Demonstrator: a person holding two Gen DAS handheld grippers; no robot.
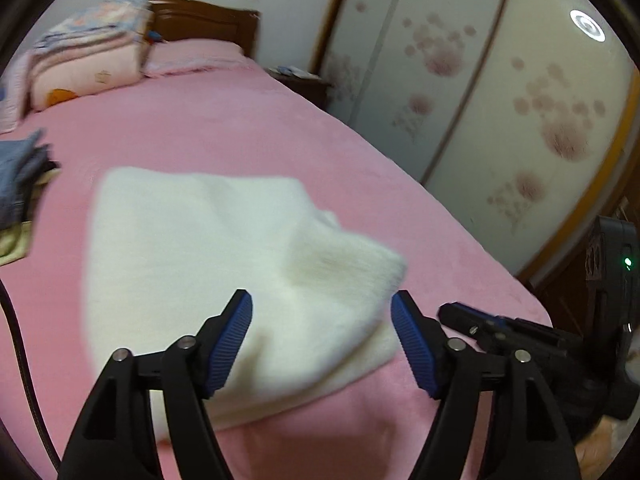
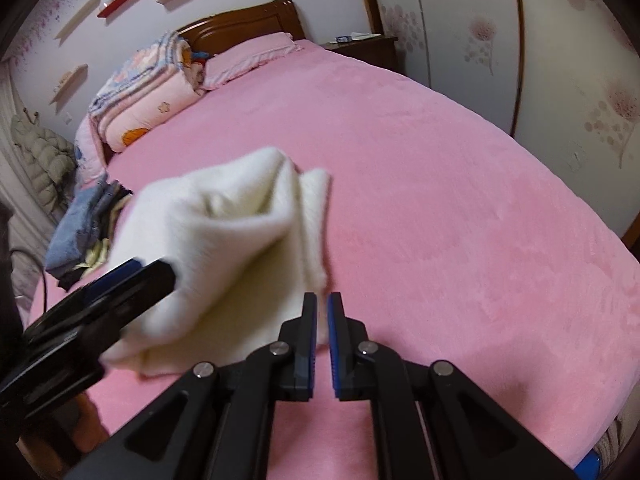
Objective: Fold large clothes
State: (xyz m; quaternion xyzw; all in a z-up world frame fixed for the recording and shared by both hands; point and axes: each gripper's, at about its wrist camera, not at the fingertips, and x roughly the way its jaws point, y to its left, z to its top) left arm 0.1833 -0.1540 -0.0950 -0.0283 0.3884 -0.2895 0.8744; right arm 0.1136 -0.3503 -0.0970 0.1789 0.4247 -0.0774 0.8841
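Observation:
A white fluffy garment (image 1: 208, 264) lies folded on the pink bed (image 1: 240, 128). My left gripper (image 1: 322, 300) is open, its blue pads on either side of the garment's near right corner, just above it. In the right wrist view the garment (image 2: 224, 248) is bunched up at the left, and the left gripper (image 2: 132, 276) reaches into its near fold. My right gripper (image 2: 322, 302) is shut with nothing between its pads, just right of the garment's near edge. It also shows in the left wrist view (image 1: 472, 320) at the right.
A stack of folded quilts (image 2: 140, 92) and a pink pillow (image 2: 252, 56) lie at the head of the bed. A pile of jeans and dark clothes (image 2: 80, 232) sits at the bed's left edge. A wardrobe with flowered sliding doors (image 1: 500, 100) stands to the right.

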